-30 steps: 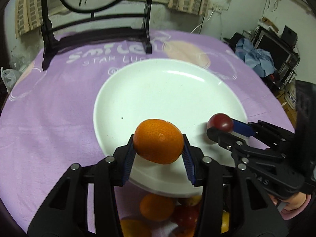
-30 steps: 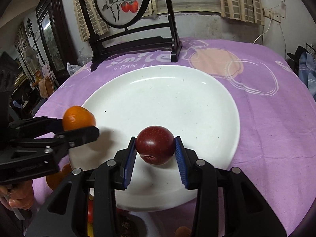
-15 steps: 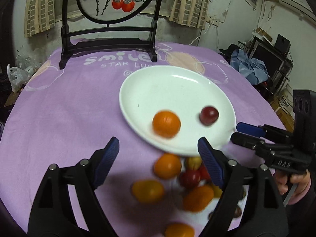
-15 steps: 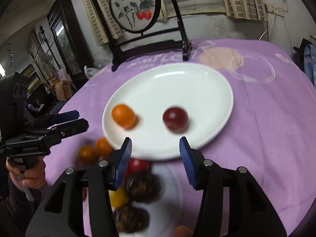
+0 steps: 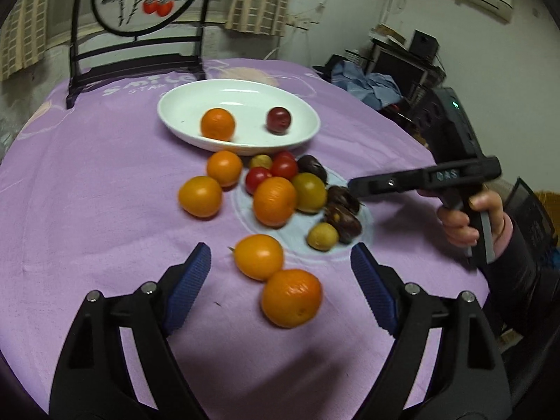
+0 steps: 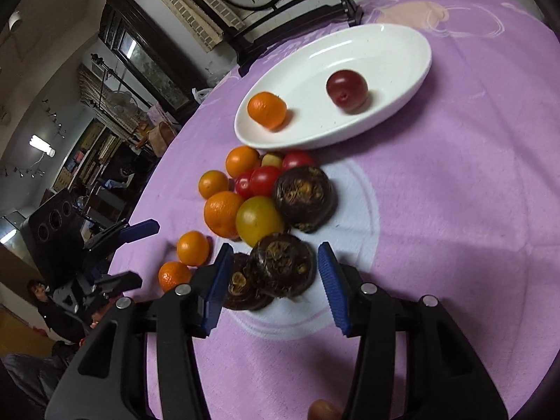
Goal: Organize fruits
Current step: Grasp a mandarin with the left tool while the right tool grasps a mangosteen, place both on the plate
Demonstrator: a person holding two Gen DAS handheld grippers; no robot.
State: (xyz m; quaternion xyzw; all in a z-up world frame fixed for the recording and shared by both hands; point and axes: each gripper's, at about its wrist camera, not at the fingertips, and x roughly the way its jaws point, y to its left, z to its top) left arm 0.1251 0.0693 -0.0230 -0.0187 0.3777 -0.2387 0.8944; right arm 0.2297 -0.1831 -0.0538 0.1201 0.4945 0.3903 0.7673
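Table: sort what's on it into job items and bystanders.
Job:
plate
orange and plum on the plate
loose fruit pile on the cloth
left tool, right tool, both open

Bystanders:
painted screen
purple cloth
clutter by the wall
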